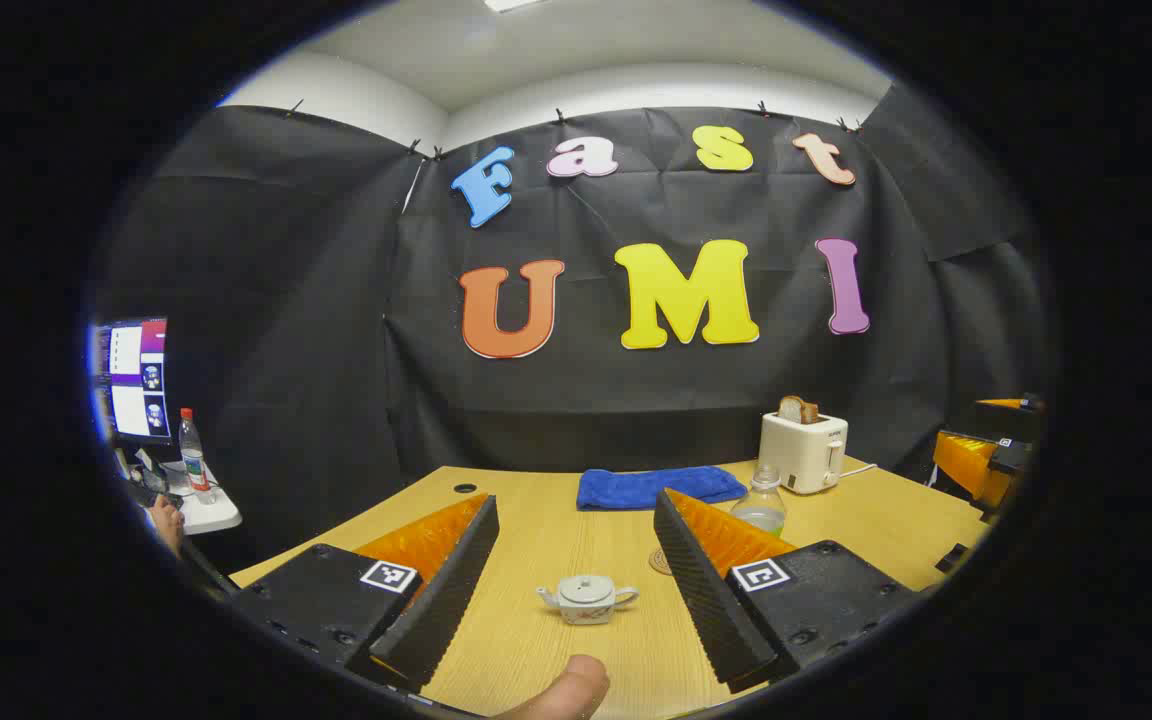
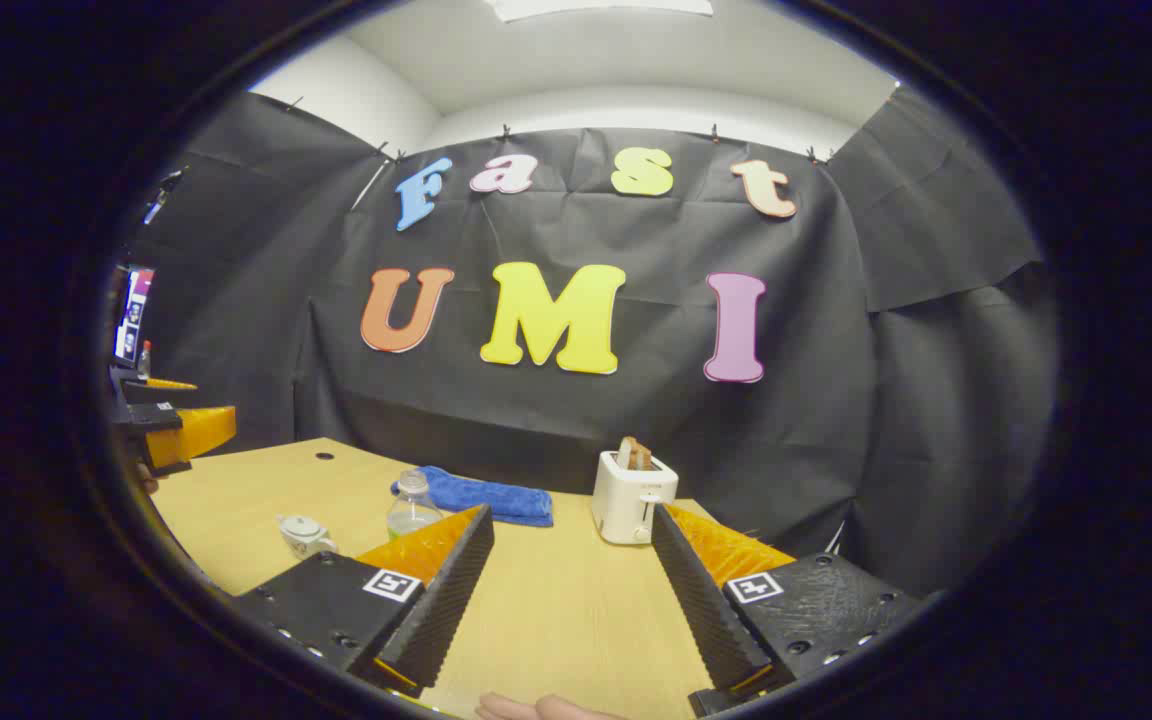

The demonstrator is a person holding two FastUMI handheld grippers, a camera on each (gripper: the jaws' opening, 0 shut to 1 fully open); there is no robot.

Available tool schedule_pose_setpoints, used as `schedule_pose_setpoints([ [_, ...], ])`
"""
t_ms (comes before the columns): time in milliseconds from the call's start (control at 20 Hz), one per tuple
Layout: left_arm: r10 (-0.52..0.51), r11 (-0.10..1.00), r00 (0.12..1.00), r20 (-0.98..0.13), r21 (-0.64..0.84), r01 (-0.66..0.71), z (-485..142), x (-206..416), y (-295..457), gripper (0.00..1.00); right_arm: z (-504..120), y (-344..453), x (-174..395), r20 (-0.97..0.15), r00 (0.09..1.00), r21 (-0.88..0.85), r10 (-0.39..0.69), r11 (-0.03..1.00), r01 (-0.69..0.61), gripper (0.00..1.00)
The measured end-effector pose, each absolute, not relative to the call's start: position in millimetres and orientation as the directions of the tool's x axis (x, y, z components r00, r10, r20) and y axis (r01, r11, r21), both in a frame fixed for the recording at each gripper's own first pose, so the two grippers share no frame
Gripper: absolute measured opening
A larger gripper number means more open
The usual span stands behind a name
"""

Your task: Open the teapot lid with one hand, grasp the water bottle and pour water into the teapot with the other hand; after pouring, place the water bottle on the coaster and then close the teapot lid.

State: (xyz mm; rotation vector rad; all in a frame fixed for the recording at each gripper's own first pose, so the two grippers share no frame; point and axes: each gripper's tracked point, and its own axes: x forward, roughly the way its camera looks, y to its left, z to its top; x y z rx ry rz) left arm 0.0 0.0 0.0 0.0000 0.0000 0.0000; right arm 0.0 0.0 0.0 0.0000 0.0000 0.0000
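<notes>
A small white teapot [image 1: 587,599] with its lid on stands on the wooden table [image 1: 536,540], between and a little beyond the fingers of my left gripper [image 1: 576,505], which is open and holds nothing. Behind its right finger stands a clear water bottle [image 1: 761,503], with a round coaster [image 1: 661,561] partly hidden at its left. In the right gripper view the teapot [image 2: 304,535] and the bottle [image 2: 412,508] stand to the left of my right gripper [image 2: 569,520], open and empty over bare table. The left gripper [image 2: 171,425] shows at the far left edge there.
A blue towel [image 1: 658,487] lies at the table's back. A white toaster [image 1: 803,450] with toast in it stands at the back right. The right gripper [image 1: 986,455] shows at the right edge. A side table with a monitor [image 1: 136,378] and a bottle [image 1: 193,455] stands left.
</notes>
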Motion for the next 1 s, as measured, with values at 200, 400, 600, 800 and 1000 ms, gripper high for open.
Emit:
schedule_pose_setpoints([
  [200,-0.008,1.000,1.000,-0.009,0.028,0.009,-6.1,4.8,-3.9,0.98,-0.8,0.3,1.2,-0.001,1.000,-0.007,0.001,1.000,-0.001,0.95],
  [400,-0.025,1.000,0.999,-0.033,0.014,0.026,-12.7,8.1,-5.2,0.98,-1.1,6.4,-1.3,-0.001,1.000,-0.017,0.012,1.000,-0.012,0.95],
  [600,-0.021,1.000,0.999,-0.047,0.013,0.022,-18.0,12.1,-1.2,0.98,-2.2,11.4,-2.1,-0.001,1.000,-0.036,0.023,0.999,-0.023,0.95],
  [800,-0.010,1.000,0.998,-0.060,0.002,0.010,-24.4,18.4,5.3,0.98,-4.4,12.8,-1.0,-0.005,1.000,-0.039,0.026,0.999,-0.026,0.95],
  [1000,-0.014,1.000,0.999,-0.049,-0.007,0.014,-28.1,28.6,5.3,0.98,-10.4,12.8,3.7,-0.022,0.999,-0.037,0.026,0.999,-0.027,0.95],
])
